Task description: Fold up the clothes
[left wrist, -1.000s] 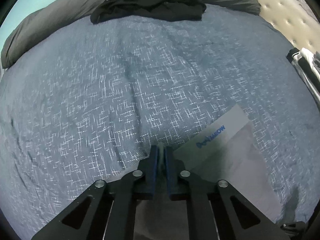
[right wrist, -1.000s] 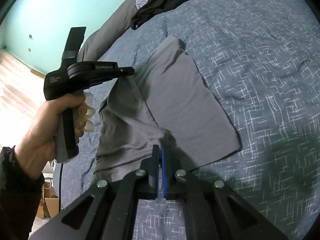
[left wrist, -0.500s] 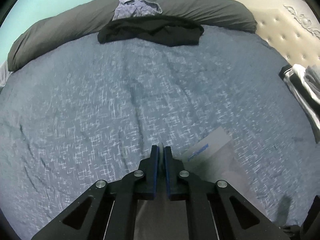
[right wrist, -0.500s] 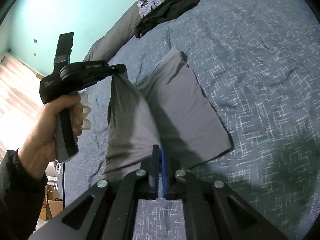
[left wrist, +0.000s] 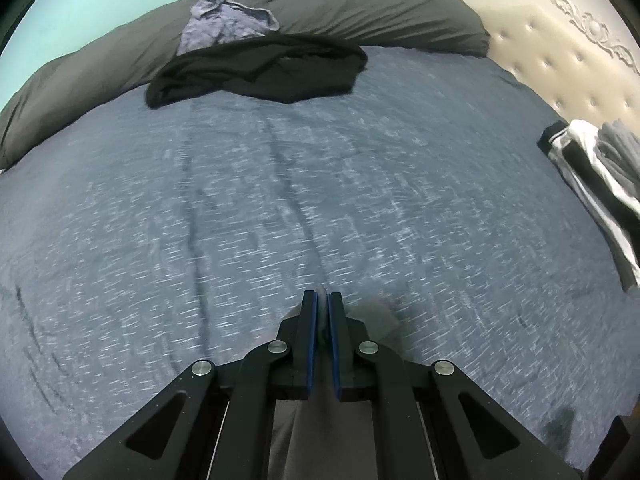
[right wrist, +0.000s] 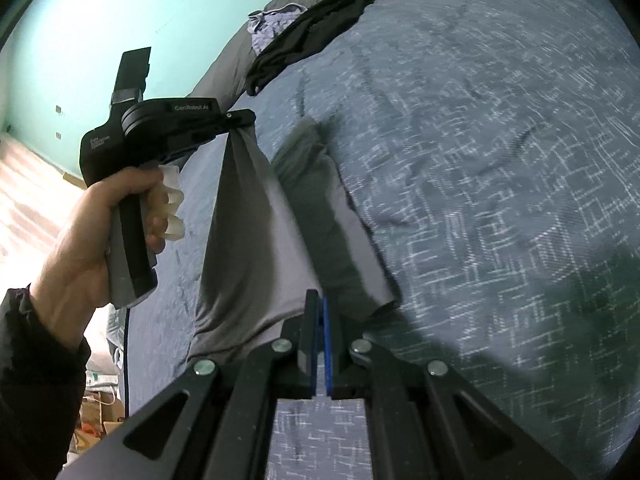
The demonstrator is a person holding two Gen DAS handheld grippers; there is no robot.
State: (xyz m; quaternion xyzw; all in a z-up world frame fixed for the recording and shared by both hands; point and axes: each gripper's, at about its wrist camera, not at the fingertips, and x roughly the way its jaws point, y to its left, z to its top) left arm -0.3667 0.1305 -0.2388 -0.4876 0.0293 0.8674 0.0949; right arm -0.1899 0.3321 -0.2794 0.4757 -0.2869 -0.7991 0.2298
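Both your grippers are closed on the grey garment (right wrist: 256, 248). The left gripper (right wrist: 240, 118), held in your left hand (right wrist: 100, 232), pinches one corner of the cloth and holds it above the bed; in its own view grey cloth shows between the closed fingers of the left gripper (left wrist: 322, 300). The right gripper (right wrist: 318, 308) clamps the near edge of the same garment, low and close to the bedspread (right wrist: 500, 200).

The held edge runs between the two grippers, rising from the right one up and to the left. From that edge the cloth hangs down; its lower part lies on the bedspread, extending away from you toward the far side of the bed. The garment's long axis therefore runs away from the right gripper, and the resting part lies just beyond and right of the raised corner.

Judgement: carrying the held edge over the resting part would double the cloth; keep both grippers level so the edge lands straight.

Other items: a black garment (left wrist: 256, 68) and a bluish one (left wrist: 224, 26) lie at the far side against a dark bolster (left wrist: 380, 12); striped clothing (left wrist: 592, 168) lies to the right near the headboard (left wrist: 580, 52). All are well apart from the grey garment. Nothing lies on the bedspread between.
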